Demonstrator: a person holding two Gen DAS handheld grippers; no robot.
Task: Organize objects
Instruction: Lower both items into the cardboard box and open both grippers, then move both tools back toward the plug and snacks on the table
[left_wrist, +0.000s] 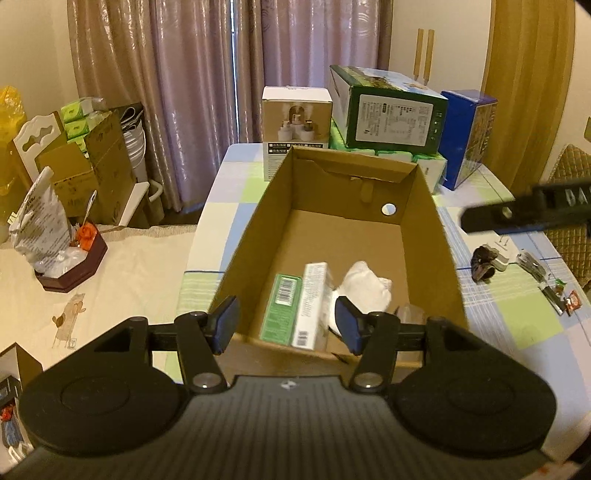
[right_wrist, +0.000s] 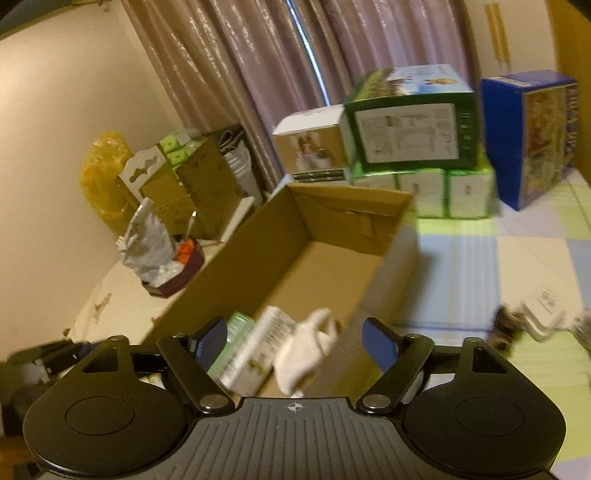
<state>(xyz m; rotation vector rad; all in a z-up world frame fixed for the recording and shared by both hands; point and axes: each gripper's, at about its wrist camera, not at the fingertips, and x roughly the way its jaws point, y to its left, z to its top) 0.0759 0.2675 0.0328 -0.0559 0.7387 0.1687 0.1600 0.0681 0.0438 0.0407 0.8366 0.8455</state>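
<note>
Open cardboard box (left_wrist: 332, 236) on a checked tablecloth (left_wrist: 517, 321), long side running away from the cameras; contents at its near end: green carton (left_wrist: 280, 306), white carton (left_wrist: 310, 306) lying against it, white rolled cloth (left_wrist: 364, 291) just beside that, and something clear at the near right corner, too indistinct to name. Far end of the box floor bare. Left gripper (left_wrist: 288, 325): jaws spread, nothing between them, poised over the box's near wall. Right gripper (right_wrist: 295, 343): jaws likewise apart and empty, near the box's near right corner; view blurred. Outstanding, loose on the cloth right of the box: dark strap-like item (left_wrist: 484, 264), white plug adapter (left_wrist: 500, 256), small packets (left_wrist: 554, 291). Background: stacked retail boxes (left_wrist: 391, 110) behind the box. Risks, as judged: the box is light and could be shoved by a gripper catching its wall; the small flat packets may slip from a pinch; the strap and adapter touch, so one may drag the other.
</note>
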